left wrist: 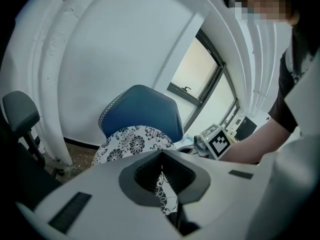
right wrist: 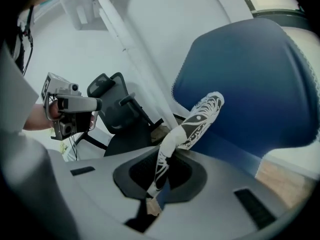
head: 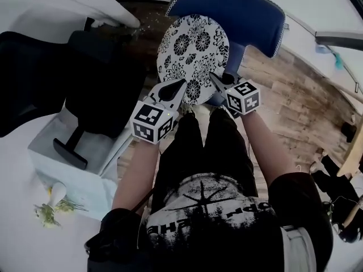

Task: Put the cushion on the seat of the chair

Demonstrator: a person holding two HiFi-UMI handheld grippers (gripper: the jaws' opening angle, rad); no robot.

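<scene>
Cushion (head: 193,55) poised above seat (right wrist: 227,149) of chair (head: 238,10).
Left gripper (head: 179,85) and right gripper (head: 215,79) each pinch the cushion's near rim; it hangs tilted, just in front of the chair's back. Best practice: lower both evenly, lay it flat and centred on the seat, then let go.

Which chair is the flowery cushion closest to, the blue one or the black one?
The blue chair, right behind the cushion. The black chair stands off to its left.
</scene>
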